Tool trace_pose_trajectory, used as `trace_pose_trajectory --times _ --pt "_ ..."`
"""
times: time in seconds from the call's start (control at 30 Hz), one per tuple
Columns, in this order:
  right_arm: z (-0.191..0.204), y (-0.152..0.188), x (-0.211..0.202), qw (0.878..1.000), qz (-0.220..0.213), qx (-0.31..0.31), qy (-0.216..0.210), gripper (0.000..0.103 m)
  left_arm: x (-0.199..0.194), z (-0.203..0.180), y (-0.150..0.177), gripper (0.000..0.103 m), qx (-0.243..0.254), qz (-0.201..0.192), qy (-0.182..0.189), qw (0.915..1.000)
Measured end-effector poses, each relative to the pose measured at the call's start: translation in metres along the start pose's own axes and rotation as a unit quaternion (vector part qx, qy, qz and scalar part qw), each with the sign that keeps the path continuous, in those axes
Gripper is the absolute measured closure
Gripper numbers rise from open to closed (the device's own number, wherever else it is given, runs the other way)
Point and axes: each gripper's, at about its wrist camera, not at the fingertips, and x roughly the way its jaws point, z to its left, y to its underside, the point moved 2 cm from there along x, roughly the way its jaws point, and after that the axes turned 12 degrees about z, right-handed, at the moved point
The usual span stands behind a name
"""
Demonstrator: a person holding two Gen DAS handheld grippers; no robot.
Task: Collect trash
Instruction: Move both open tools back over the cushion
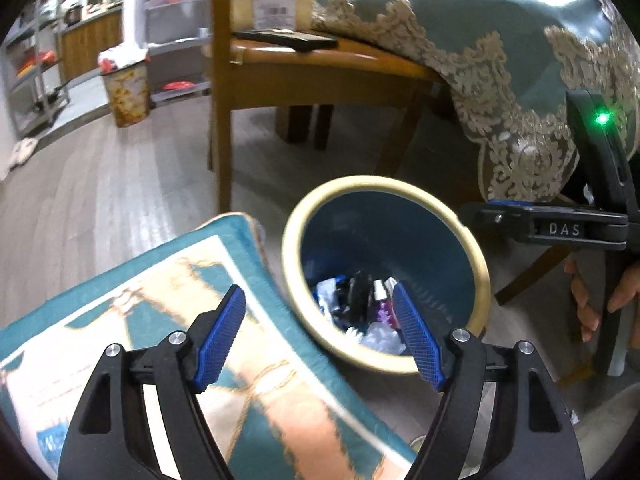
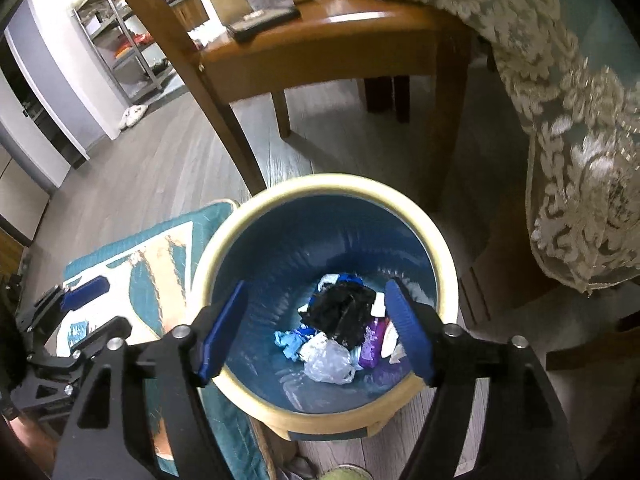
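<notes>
A round trash bin with a cream rim and a blue liner stands on the floor. At its bottom lie a crumpled black bag, a clear plastic wad, a purple packet and blue scraps. My right gripper hangs straight over the bin's mouth, open, with nothing between its blue pads. My left gripper is over the bin's left edge and the rug, also open and holding nothing. The same trash shows in the left wrist view.
A teal patterned rug lies left of the bin. Behind it is a wooden chair with a black remote on the seat. A lace-edged tablecloth hangs at the right. Another full bin stands far left by shelving.
</notes>
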Motion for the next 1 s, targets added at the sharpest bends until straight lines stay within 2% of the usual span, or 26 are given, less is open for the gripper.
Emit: trace_pose_trajectory --times 0.1,0.3,0.47,0.67,0.87,1.0 --pt "0.013 0.000 -0.008 1.000 -0.017 -0.001 -0.013 0.016 -0.020 0.011 0.010 0.024 -0.011 -0.008 -0.014 0.9998" --pt "0.054 0.008 -0.005 0.999 -0.006 -0.031 -0.017 0.016 -0.067 0.042 0.036 0.023 -0.022 -0.016 -0.059 0.9979" --pt "0.093 0.017 -0.004 0.998 -0.002 -0.059 -0.024 0.016 -0.106 0.081 0.062 0.023 -0.069 -0.028 -0.086 0.9935" --pt "0.139 0.039 0.008 0.995 0.021 -0.069 -0.063 0.015 -0.150 0.126 0.104 0.023 -0.116 -0.042 -0.126 0.9844" --pt "0.198 0.068 0.015 0.988 0.037 -0.135 -0.072 0.015 -0.181 0.168 0.154 0.023 -0.173 -0.037 -0.157 0.9716" --pt "0.231 0.087 0.019 0.982 0.045 -0.168 -0.079 0.015 -0.191 0.183 0.182 0.023 -0.193 -0.031 -0.171 0.9655"
